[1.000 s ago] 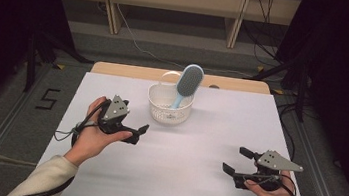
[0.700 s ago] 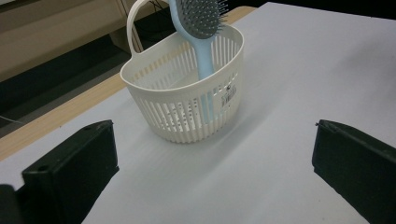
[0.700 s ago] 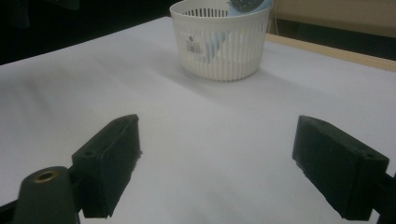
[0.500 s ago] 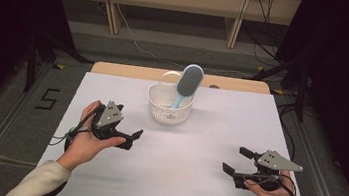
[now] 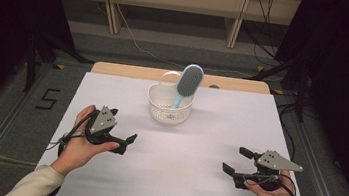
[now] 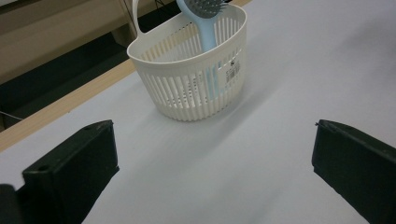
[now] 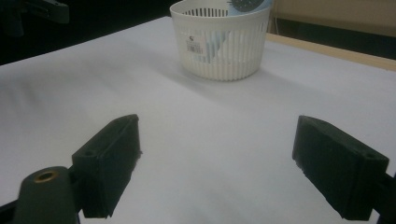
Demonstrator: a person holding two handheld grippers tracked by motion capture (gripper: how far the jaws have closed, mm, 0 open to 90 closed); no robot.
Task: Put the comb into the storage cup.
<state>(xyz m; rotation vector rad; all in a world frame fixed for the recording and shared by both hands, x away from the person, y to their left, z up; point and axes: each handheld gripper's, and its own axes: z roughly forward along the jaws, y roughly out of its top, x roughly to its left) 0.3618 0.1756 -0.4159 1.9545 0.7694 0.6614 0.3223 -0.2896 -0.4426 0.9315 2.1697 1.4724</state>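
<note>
A white slatted basket (image 5: 168, 108) stands at the far middle of the white table (image 5: 177, 184). A light blue hairbrush (image 5: 190, 80) leans in it, handle down, grey bristled head sticking up past the rim. My left gripper (image 5: 126, 143) is open at the near left, jaws wide apart and pointing right, with nothing between them. In the left gripper view (image 6: 210, 128) the basket (image 6: 191, 88) and brush handle (image 6: 206, 30) lie a short way ahead. My right gripper (image 5: 233, 159) is open and empty at the near right. In the right gripper view (image 7: 217, 123) the basket (image 7: 224, 42) stands farther off.
A strip of bare wood (image 5: 130, 71) runs along the table's far edge. Beyond it are pale furniture legs (image 5: 111, 2) and cables (image 5: 139, 43) on the floor. A "5" mark (image 5: 47, 97) is on the floor at the left. Dark stands flank both sides.
My left gripper has drawn back a little toward the near edge and leftward, away from the basket. The right gripper, basket and brush have stayed put.
</note>
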